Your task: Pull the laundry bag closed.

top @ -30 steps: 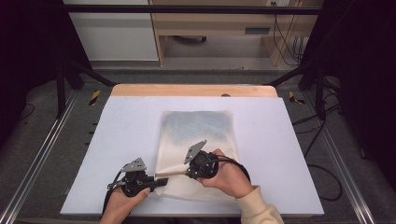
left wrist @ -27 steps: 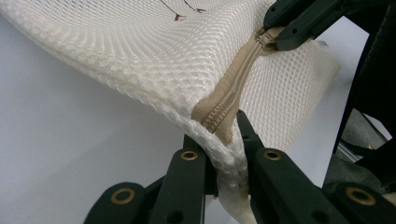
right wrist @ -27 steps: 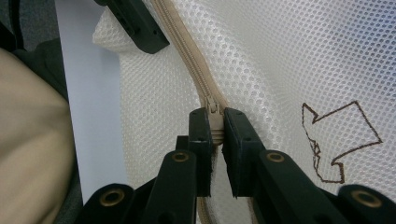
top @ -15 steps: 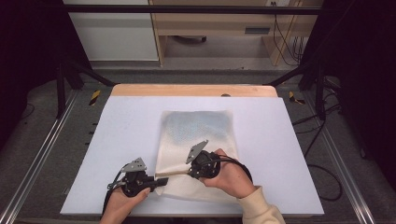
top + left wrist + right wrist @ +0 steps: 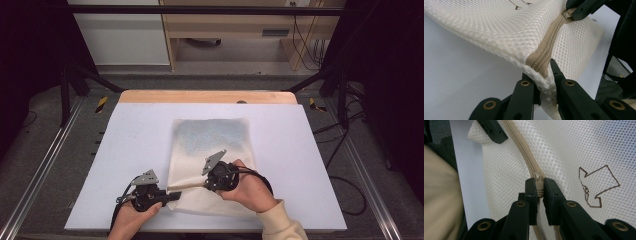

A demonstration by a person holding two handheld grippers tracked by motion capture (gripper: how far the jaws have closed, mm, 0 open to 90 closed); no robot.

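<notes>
A white mesh bag [image 5: 212, 145] with a beige zipper [image 5: 551, 42] lies flat on the white table [image 5: 310, 150]. My left gripper [image 5: 173, 195] is at the bag's near left corner. In the left gripper view it [image 5: 543, 80] is shut on the mesh and the zipper's end. My right gripper [image 5: 202, 184] sits a short way to the right along the zipper. It [image 5: 538, 187] is shut on the zipper pull [image 5: 537, 178]. A brown arrow mark [image 5: 597, 186] is drawn on the mesh beside the zipper. The bag's near edge is lifted slightly between the two grippers.
The table's wooden far edge [image 5: 205, 96] runs behind the bag. Metal frame rails [image 5: 45, 160] flank the table on both sides. A beige sleeve [image 5: 280, 225] comes in at the bottom right. White surface lies open to the bag's left and right.
The right gripper has edged slightly to the right along the zipper. The left gripper holds its place on the corner.
</notes>
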